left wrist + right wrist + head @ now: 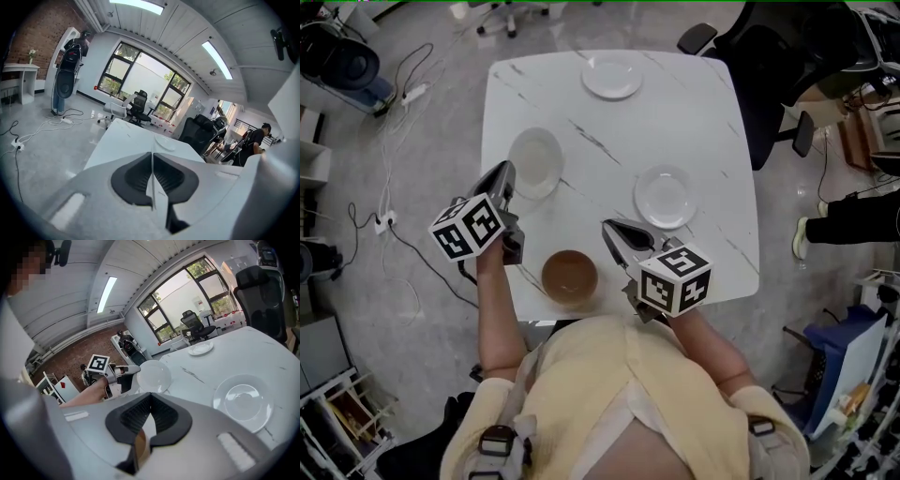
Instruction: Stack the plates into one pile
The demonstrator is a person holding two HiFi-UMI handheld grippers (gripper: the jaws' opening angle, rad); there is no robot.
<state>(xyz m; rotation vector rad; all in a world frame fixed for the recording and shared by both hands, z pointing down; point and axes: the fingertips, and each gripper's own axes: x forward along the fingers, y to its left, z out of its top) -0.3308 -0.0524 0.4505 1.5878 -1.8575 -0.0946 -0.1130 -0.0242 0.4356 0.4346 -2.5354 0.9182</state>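
The table (694, 112) bears a far plate (612, 77) at its far edge, a right plate (665, 197) at its right side and a left plate (534, 161) at its left side, its rim clamped in the left gripper (505, 174). The right gripper (609, 227) is closed and empty. Carry the left plate level and centre it before letting go.

There are three white plates (612, 77), (534, 161), (665, 197) and one brown bowl (570, 275). They share a single white marble-patterned table (694, 112). Two grippers are in view, the left gripper (504, 178) and the right gripper (614, 228), each carrying one marker cube.
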